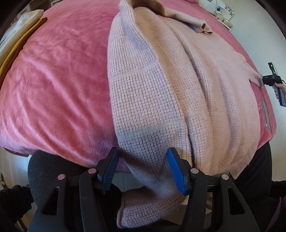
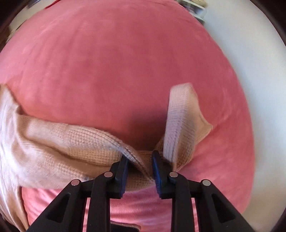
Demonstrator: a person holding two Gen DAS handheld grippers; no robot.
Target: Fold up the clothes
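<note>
A pale pink knit sweater (image 1: 178, 85) lies spread over a pink plush blanket (image 1: 53, 80), wrinkled along its length. My left gripper (image 1: 143, 171) has its blue-padded jaws wide apart around the sweater's near edge, which hangs between them; the pads do not press it. My right gripper (image 2: 140, 169) is closed on a bunched sleeve end of the sweater (image 2: 180, 121), whose cuff sticks up past the pads. It also shows in the left wrist view (image 1: 266, 80), far right, at the sweater's sleeve tip.
The blanket (image 2: 125, 62) covers a bed. Folded white and yellow cloths (image 1: 21, 32) lie at the far left edge. A phone-like flat object (image 1: 266, 114) lies at the bed's right edge. A white wall and shelf items (image 1: 223, 16) stand beyond.
</note>
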